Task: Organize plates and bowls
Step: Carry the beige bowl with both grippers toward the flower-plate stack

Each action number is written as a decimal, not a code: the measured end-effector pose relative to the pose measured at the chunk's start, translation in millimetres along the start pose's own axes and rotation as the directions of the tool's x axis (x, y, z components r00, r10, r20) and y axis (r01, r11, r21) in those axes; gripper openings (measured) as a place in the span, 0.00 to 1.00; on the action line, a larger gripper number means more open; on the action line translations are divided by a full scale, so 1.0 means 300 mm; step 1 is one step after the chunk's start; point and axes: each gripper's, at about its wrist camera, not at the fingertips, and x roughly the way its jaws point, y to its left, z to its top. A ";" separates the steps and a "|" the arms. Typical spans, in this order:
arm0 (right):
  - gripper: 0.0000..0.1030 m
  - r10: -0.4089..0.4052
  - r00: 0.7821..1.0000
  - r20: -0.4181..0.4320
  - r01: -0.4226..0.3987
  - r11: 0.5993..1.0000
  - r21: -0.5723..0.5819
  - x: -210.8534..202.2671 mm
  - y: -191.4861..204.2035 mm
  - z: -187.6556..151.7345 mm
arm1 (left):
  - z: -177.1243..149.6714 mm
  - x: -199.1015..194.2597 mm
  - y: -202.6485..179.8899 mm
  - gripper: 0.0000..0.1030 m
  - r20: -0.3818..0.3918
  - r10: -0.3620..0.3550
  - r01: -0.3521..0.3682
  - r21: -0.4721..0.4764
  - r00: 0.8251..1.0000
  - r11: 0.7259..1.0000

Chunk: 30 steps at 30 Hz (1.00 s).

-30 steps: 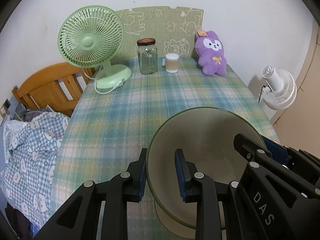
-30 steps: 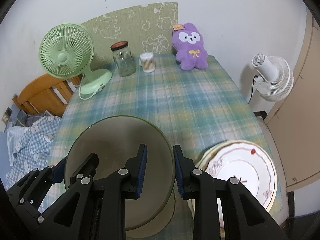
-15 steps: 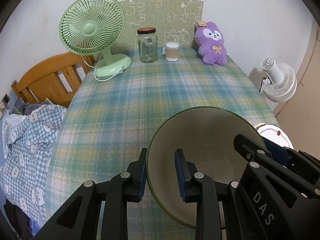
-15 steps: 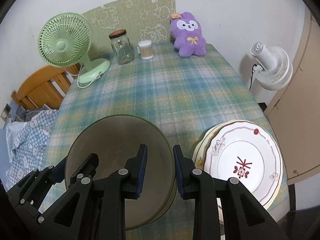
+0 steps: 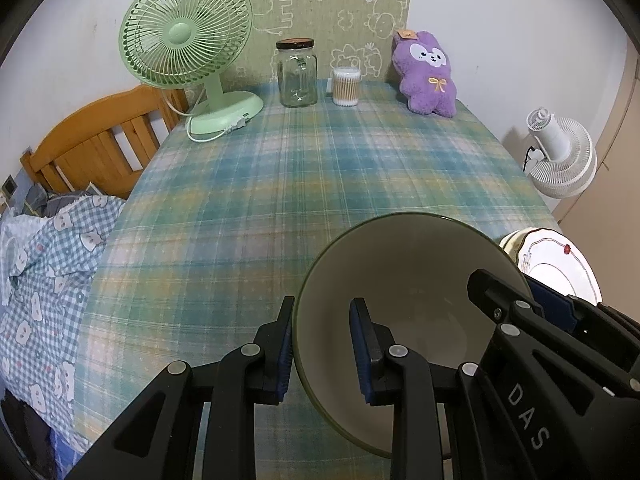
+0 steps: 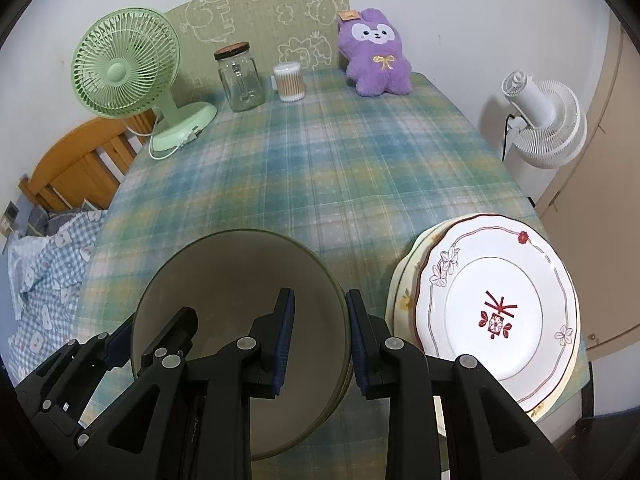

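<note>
**Bowl held by both grippers, plates already stacked**

The plates sit stacked at the table's near right edge; that part looks done. The bowl, just left of them, is clamped at opposite rims by the left gripper and right gripper, not yet set down. Plaid tablecloth; behind, green fan, plush, jar.

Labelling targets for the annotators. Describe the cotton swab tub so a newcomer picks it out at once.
Start at the plaid tablecloth and look along its far edge by the wall. Between the glass jar and the purple plush bunny stands the cotton swab tub. It is the smallest thing there, a clear cylinder packed with pale sticks.
</note>
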 end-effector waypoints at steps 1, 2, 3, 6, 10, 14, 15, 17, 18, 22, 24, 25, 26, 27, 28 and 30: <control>0.29 -0.001 1.000 0.001 0.001 1.000 0.000 0.000 0.000 -0.001 | -0.002 0.003 -0.002 0.24 0.001 -0.001 0.001 0.001 1.000 1.000; 0.29 -0.001 1.000 0.002 0.001 1.000 0.001 0.002 -0.003 -0.002 | -0.003 0.005 -0.003 0.24 0.001 -0.001 0.001 0.002 1.000 1.000; 0.29 -0.002 1.000 0.001 0.002 1.000 0.002 0.006 -0.006 -0.004 | -0.004 0.009 -0.005 0.24 -0.001 -0.002 0.002 0.003 1.000 1.000; 0.29 -0.010 1.000 0.002 0.010 1.000 -0.006 0.010 -0.009 -0.008 | -0.011 0.016 -0.005 0.24 -0.007 -0.008 0.008 0.003 1.000 1.000; 0.29 -0.012 1.000 0.002 0.012 1.000 -0.017 0.015 -0.010 -0.011 | -0.015 0.018 -0.009 0.24 -0.002 -0.005 0.005 0.016 1.000 1.000; 0.31 -0.004 1.000 -0.003 0.004 1.000 -0.019 0.017 -0.011 -0.011 | -0.014 0.021 -0.007 0.24 -0.005 -0.013 0.013 0.015 1.000 1.000; 0.31 -0.003 1.000 -0.003 0.003 1.000 -0.017 0.016 -0.012 -0.011 | -0.013 0.023 -0.005 0.28 -0.010 -0.019 0.019 0.012 1.000 1.000; 0.33 0.005 1.000 -0.010 -0.006 1.000 -0.025 0.013 -0.010 -0.009 | -0.010 0.025 -0.007 0.37 -0.025 -0.044 0.045 0.020 0.999 0.999; 0.36 0.011 1.000 -0.010 -0.011 0.999 -0.039 0.009 -0.007 -0.008 | -0.009 0.022 -0.009 0.38 -0.031 -0.050 0.051 0.027 0.998 0.998; 0.70 0.002 1.000 0.031 0.000 0.997 -0.071 -0.028 -0.002 -0.008 | -0.006 0.001 -0.009 0.64 -0.043 -0.073 0.075 0.035 0.996 0.997; 0.76 0.013 0.999 0.034 -0.010 0.997 -0.071 -0.046 -0.002 -0.005 | -0.002 -0.014 -0.008 0.68 -0.034 -0.078 0.079 0.034 0.996 0.996; 0.77 0.016 0.999 0.027 -0.014 0.997 -0.070 -0.048 -0.001 -0.004 | -0.001 -0.021 -0.007 0.73 -0.030 -0.078 0.079 0.034 0.997 0.996; 0.78 0.021 1.000 0.019 -0.020 0.998 -0.064 -0.053 -0.004 -0.003 | 0.001 -0.027 -0.005 0.78 -0.028 -0.077 0.078 0.030 0.997 0.997; 0.78 0.025 1.000 0.019 -0.024 0.998 -0.061 -0.059 -0.005 -0.004 | 0.002 -0.031 -0.002 0.79 -0.025 -0.077 0.077 0.027 0.997 0.997; 0.78 0.026 0.999 0.020 -0.025 0.998 -0.061 -0.062 -0.007 -0.004 | 0.002 -0.036 0.000 0.80 -0.020 -0.080 0.080 0.025 0.997 0.996; 0.78 0.027 0.999 0.026 -0.025 0.998 -0.064 -0.071 -0.011 -0.006 | 0.001 -0.035 0.004 0.81 -0.026 -0.084 0.084 0.021 0.996 0.996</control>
